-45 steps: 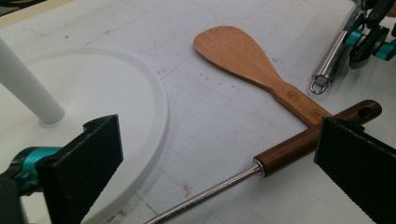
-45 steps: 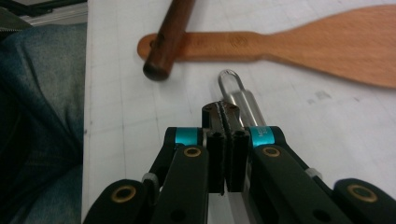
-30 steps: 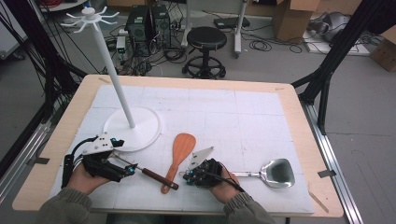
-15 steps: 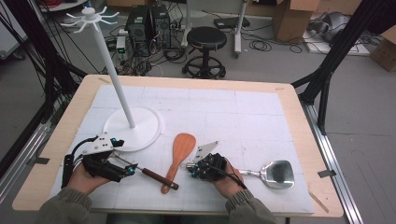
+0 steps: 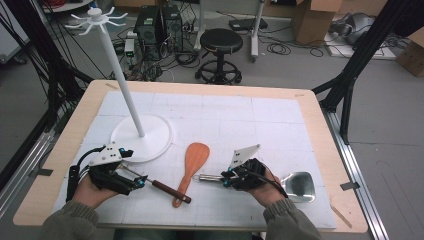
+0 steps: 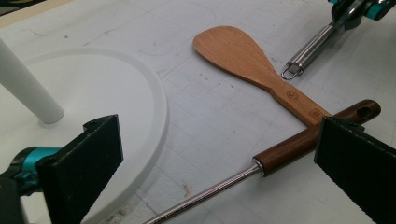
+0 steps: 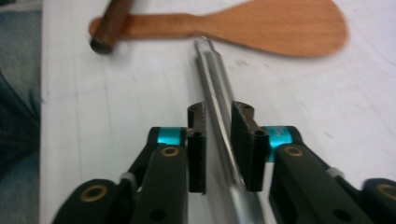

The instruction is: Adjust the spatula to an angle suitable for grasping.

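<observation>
High view: we take the wooden spatula (image 5: 192, 169) as our landmark; it lies on the white mat (image 5: 260, 120), blade away from us, handle toward us.
Left tongs: our left gripper (image 5: 134, 183) sits to the left of the spatula, jaws wide apart around nothing.
Brown-handled utensil: its thin steel shaft runs from between our left jaws toward the spatula, and its dark handle (image 6: 314, 134) lies across the spatula's handle end.
Right tongs: our right gripper (image 5: 227, 179) sits to the right of the spatula, jaws drawn close on either side of the steel handle (image 7: 215, 100); we judge them clamped or all but clamped on it.
Steel ladle: its bowl (image 5: 298, 185) lies beyond our right hand, farther from the spatula; its handle tip points at the spatula, just short of touching.
Long axis: the ladle lies left to right, roughly square to the spatula.
Nearer hand: the right one, already on the ladle; we judge a lift is next, and the tip must clear the spatula.
Hook stand: its round white base (image 5: 142, 138) sits left of and beyond the spatula's blade.
</observation>
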Action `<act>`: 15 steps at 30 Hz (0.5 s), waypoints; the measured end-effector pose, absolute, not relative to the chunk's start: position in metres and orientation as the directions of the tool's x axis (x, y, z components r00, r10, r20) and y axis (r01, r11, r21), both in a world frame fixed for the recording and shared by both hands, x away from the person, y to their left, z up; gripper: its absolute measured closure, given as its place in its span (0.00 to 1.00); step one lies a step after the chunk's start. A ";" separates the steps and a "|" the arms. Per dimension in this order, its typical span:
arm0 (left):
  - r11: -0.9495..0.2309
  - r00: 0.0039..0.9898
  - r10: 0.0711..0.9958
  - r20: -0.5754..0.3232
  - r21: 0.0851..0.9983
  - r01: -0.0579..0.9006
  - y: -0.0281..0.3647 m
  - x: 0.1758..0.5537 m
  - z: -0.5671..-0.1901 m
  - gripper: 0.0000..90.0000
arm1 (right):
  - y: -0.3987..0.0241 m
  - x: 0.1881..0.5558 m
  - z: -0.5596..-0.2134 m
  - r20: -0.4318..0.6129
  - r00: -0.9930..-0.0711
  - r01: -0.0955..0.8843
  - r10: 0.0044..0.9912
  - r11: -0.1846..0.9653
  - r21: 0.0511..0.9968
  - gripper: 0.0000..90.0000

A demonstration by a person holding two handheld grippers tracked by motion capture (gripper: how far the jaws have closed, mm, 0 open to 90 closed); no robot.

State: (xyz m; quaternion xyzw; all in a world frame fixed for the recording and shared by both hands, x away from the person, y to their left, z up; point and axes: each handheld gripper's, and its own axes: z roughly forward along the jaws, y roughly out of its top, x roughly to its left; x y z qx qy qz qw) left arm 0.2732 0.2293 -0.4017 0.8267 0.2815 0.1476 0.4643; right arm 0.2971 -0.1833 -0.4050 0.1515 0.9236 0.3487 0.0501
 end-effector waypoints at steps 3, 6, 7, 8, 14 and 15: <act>-0.416 0.799 0.601 -0.014 0.848 0.329 0.229 0.273 -0.402 0.02 | -0.194 0.302 -0.404 0.023 -0.948 0.256 0.317 0.720 0.645 0.78; -0.414 0.799 0.601 -0.016 0.849 0.329 0.229 0.274 -0.402 0.02 | -0.202 0.305 -0.406 0.022 -0.947 0.263 0.319 0.738 0.622 0.75; -0.414 0.799 0.602 -0.016 0.849 0.329 0.229 0.274 -0.402 0.02 | -0.204 0.306 -0.407 0.026 -0.948 0.265 0.318 0.740 0.618 0.74; -0.414 0.799 0.602 -0.016 0.849 0.329 0.229 0.274 -0.402 0.02 | -0.207 0.307 -0.408 0.026 -0.948 0.267 0.318 0.745 0.611 0.73; -0.411 0.798 0.602 -0.019 0.849 0.331 0.229 0.274 -0.402 0.02 | -0.215 0.306 -0.418 0.020 -0.952 0.262 0.306 0.778 0.570 0.71; -0.414 0.799 0.601 -0.018 0.848 0.330 0.229 0.274 -0.402 0.02 | -0.217 0.307 -0.420 0.017 -0.953 0.258 0.302 0.783 0.566 0.71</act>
